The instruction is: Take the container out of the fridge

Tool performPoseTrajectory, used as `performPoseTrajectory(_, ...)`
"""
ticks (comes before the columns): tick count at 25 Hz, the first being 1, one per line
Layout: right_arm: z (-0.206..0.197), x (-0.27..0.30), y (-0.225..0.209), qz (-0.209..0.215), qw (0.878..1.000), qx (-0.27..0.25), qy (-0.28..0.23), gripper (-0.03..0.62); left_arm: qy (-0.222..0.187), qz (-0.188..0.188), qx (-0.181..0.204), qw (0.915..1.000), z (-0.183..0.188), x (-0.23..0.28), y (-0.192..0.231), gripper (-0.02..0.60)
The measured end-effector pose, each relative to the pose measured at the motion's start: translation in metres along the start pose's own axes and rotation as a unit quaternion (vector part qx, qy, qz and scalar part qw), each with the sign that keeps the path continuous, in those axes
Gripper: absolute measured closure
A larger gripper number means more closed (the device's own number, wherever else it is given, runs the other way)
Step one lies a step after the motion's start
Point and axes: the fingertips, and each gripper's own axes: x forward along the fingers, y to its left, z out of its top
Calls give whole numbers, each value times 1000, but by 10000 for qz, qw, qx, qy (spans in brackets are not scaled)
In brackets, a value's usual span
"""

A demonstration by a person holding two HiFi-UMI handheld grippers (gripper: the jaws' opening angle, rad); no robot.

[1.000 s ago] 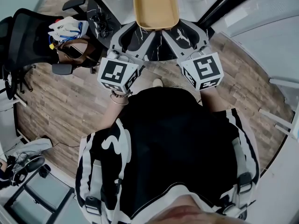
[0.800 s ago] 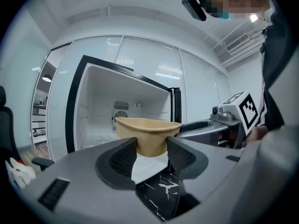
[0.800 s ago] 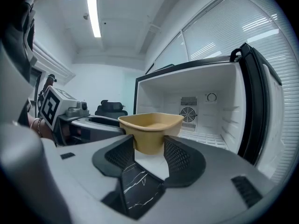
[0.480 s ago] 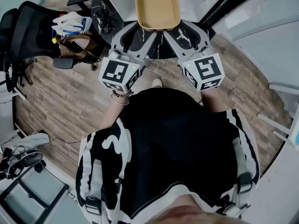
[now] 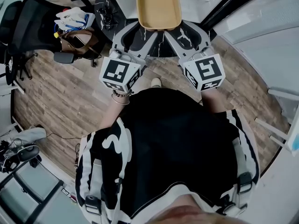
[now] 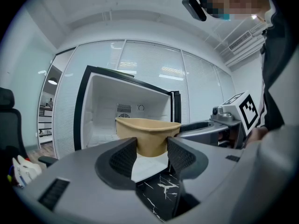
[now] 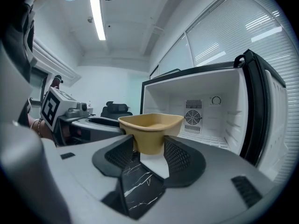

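Container [image 5: 158,6] near marbled surface [image 5: 159,45], wood floor [image 5: 60,101]

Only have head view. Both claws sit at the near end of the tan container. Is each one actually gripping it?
Observer: Yes for the left. In the left gripper view, the left claw has its jaws pressed on both sides of the container near its base.
Operator: Right one?
Observer: Same in the right gripper view. The right claw is clamped on the container's lower wall.
Operator: Anything else in the fridge?
Observer: Nothing that shows. The fridge stands open behind the container, and the visible interior is bare white with a fan grille on the back wall.
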Motion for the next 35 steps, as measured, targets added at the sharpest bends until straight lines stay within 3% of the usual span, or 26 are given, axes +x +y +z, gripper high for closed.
performPoseTrajectory(35,7,-40,22,309,9994,-94,-82,381,-100,346,-23,9993,10,-32,-38,376)
